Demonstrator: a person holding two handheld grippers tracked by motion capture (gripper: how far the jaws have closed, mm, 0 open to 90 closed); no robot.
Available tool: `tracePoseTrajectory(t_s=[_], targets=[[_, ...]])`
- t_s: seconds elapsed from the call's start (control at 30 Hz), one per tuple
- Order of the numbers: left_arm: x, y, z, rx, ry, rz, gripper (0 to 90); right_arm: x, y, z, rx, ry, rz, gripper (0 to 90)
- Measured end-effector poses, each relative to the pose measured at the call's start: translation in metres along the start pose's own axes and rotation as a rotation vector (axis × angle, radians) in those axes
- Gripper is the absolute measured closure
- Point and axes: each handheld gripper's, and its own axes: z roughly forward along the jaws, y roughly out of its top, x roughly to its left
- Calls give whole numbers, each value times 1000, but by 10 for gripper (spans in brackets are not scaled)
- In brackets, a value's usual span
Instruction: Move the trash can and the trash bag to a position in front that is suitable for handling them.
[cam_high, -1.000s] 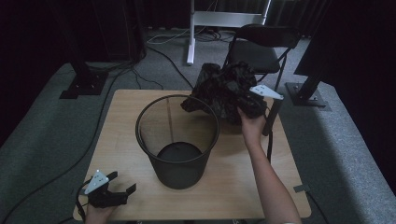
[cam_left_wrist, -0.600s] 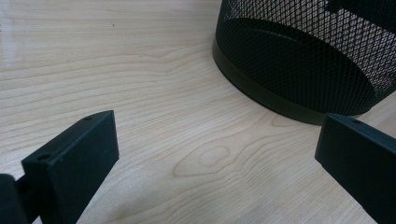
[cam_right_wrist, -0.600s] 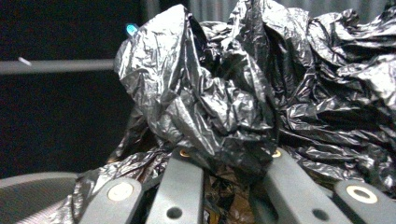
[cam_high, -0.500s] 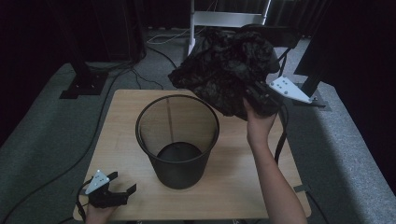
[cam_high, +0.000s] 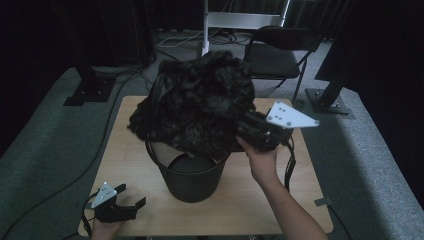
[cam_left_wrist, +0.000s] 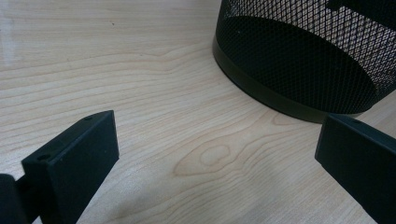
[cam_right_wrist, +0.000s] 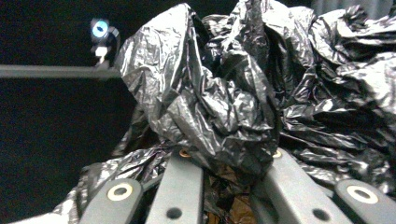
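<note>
A crumpled black plastic bag (cam_high: 200, 102) hangs over the black mesh bin (cam_high: 192, 175) at the table's middle, covering most of its rim. My right gripper (cam_high: 242, 132) is shut on the bag's right side, level with the bin's top. In the right gripper view the crinkled bag (cam_right_wrist: 233, 98) bulges up from between the jaws of that gripper (cam_right_wrist: 229, 154). My left gripper (cam_high: 135, 204) rests at the table's front left corner, open. The left gripper view has its jaws wide apart over bare wood, the bin's base (cam_left_wrist: 299, 60) ahead to the right.
The wooden table (cam_high: 305, 195) has bare room at its right and front. A black chair (cam_high: 280, 47) stands behind the table, with dark stand bases (cam_high: 330, 102) on the grey floor at both sides. A cable (cam_high: 289, 167) trails from my right gripper.
My right gripper has carried the bag from the table's back right, up, then left and down over the bin. The left gripper has stayed still.
</note>
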Motion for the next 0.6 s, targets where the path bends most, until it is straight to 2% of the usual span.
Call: tracePoseTrajectory(t_s=[0.1,0.27,0.4,0.47,0.6], targets=[[1,0,0,-1,0,-1,0,4,-13,8,62,52,27,857],[2,-2,0,5,-3,-8,0,3,-27,16,155,94,58,853],[3,-2,-1,1,-2,-3,0,3,-36,17,183,107,96,851],[3,-3,-3,0,-7,-15,0,6,-40,15,191,127,104,851],[2,-4,-3,-11,-8,-7,0,12,-40,11,210,137,71,843]])
